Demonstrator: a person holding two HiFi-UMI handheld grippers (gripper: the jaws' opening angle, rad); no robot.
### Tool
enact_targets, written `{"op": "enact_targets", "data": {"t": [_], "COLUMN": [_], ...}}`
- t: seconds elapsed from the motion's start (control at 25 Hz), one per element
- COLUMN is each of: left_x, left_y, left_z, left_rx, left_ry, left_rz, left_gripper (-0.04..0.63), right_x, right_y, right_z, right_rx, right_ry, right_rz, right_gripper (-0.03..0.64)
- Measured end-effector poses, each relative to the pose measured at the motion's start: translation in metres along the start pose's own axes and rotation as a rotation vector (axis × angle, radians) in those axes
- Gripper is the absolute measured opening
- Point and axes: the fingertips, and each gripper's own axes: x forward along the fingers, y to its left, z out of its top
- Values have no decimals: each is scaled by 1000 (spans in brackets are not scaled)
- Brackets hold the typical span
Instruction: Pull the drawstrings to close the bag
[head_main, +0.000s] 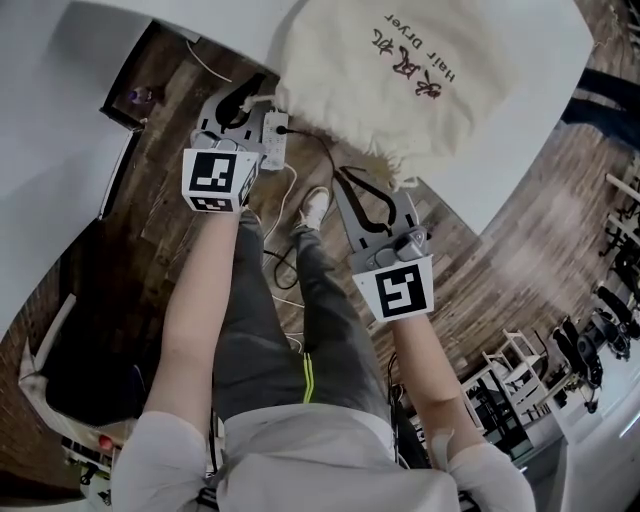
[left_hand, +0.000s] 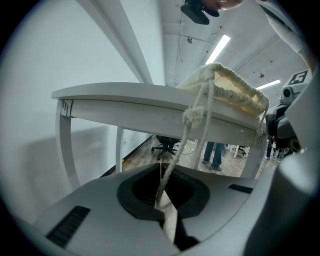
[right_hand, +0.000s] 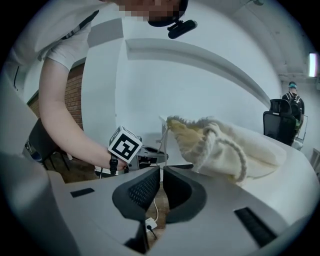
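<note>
A cream drawstring bag (head_main: 420, 70) printed "hair dryer" lies on the white table (head_main: 150, 20), its gathered mouth (right_hand: 175, 125) at the table's edge. My left gripper (head_main: 260, 92) sits at the mouth's left corner. In the left gripper view a knotted cream drawstring (left_hand: 187, 132) runs down from the bag (left_hand: 235, 90) into the left gripper (left_hand: 162, 202), which is shut on it. My right gripper (head_main: 348, 178) is below the mouth's right end. In the right gripper view the right gripper (right_hand: 161, 170) stands almost closed on a thin cord (right_hand: 161, 145) rising to the bag (right_hand: 240, 145).
A white power strip (head_main: 272, 135) with a black cable lies on the wooden floor below the table edge, near the person's shoe (head_main: 315, 205). Chairs (head_main: 510, 360) stand at lower right. A person stands by an office chair (right_hand: 280, 122) in the background.
</note>
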Motion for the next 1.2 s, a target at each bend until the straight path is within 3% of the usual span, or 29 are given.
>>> {"op": "enact_targets", "data": {"t": [0.12, 0.36, 0.44, 0.52, 0.72, 0.88, 1.2], "left_x": [-5, -20, -33, -47, -75, -96, -123], "left_y": [3, 15, 21, 29, 53, 65, 56], "left_z": [1, 13, 25, 38, 67, 86, 126], "left_rx": [8, -16, -29, -42, -80, -89, -56], "left_ry": [4, -33, -65, -99, -167, -196, -275], "left_rz": [4, 29, 49, 75, 150, 189, 172], "left_gripper": [18, 17, 17, 17, 17, 17, 17], "right_x": [-11, -54, -68, -72, -46, -33, -8], "right_y": [0, -28, -37, -43, -30, -23, -12], "right_z": [-4, -11, -8, -1, -6, 8, 10], "right_rx": [13, 86, 32, -16, -46, -41, -49], "right_ry": [11, -13, -4, -16, 21, -20, -21], "right_rz": [-37, -286, -320, -313, -202, -184, -146], "right_gripper": [48, 49, 49, 49, 51, 51, 51]}}
